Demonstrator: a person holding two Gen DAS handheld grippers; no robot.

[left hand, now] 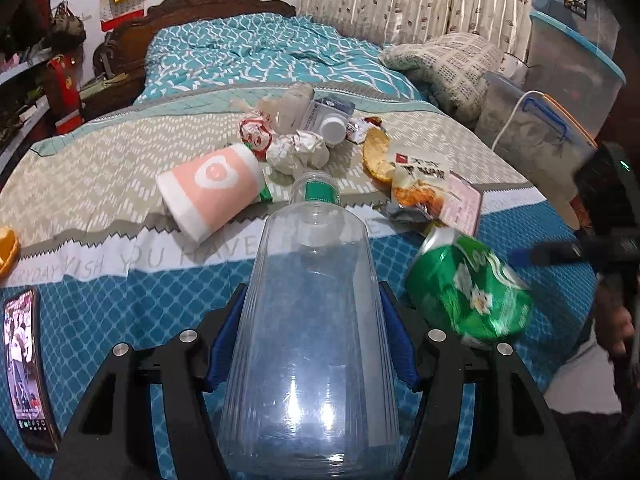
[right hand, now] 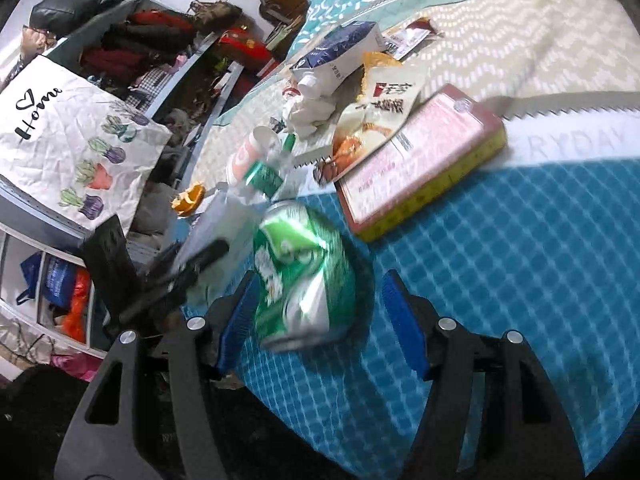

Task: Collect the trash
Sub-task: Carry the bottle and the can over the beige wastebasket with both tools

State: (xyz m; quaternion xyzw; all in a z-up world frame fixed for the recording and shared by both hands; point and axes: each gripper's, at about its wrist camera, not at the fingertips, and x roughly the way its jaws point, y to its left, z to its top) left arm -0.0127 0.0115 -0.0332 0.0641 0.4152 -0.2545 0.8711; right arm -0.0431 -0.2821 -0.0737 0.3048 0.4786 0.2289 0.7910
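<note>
Left tongs (left hand: 312, 344) clamp the bottle (left hand: 312, 320); right tongs (right hand: 324, 320) gape around the can (right hand: 304, 276), upright-tilted near the bed's (right hand: 520, 280) front edge.

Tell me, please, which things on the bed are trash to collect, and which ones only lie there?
Trash:
clear plastic bottle
crushed green can
pink paper cup
crumpled paper
orange peel
snack wrapper
milk carton

Just lying there:
phone
folded blanket

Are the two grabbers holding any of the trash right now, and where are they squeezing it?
The left gripper squeezes the clear plastic bottle around its wide body. The right gripper holds nothing: the crushed green can sits between its open pads.
</note>
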